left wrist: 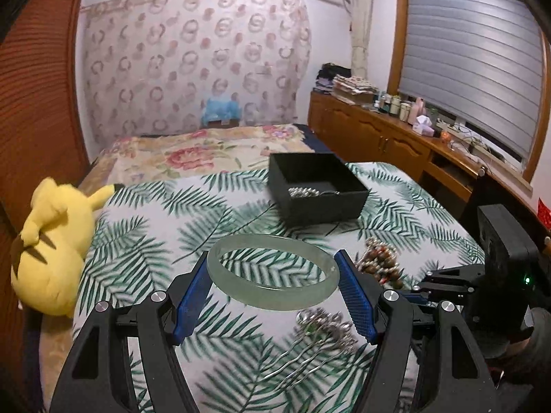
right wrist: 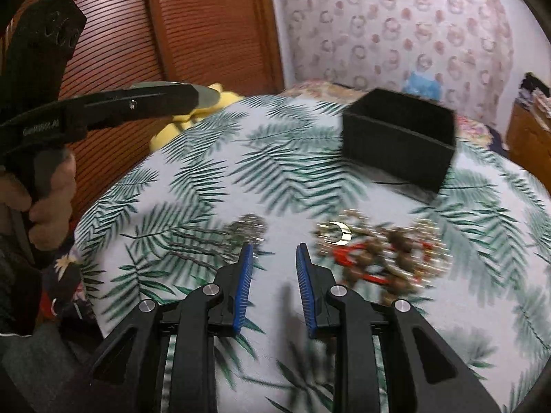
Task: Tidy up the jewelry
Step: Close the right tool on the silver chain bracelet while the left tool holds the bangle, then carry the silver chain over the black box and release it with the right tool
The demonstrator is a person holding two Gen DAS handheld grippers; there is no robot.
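Jade bangle (left wrist: 272, 270), rigid, slick and likely breakable, sat clamped across its rim by the left gripper (left wrist: 272, 275); right gripper (right wrist: 274, 251) hung parted, empty.

Bangle (left wrist: 272, 270): pale translucent green. Box (left wrist: 318, 187): black. Cloth (left wrist: 165, 227): white, green palm-frond print. Plush (left wrist: 51, 241): yellow, dark stripes. Gripper pads (left wrist: 193, 301): blue, on black frames. Beads (right wrist: 382, 254): brown and gold, red cord. Hairpin (left wrist: 320, 337): silver. Bedspread (left wrist: 193, 155): cream, pink floral. Wardrobe (right wrist: 113, 34): red-brown, ribbed.
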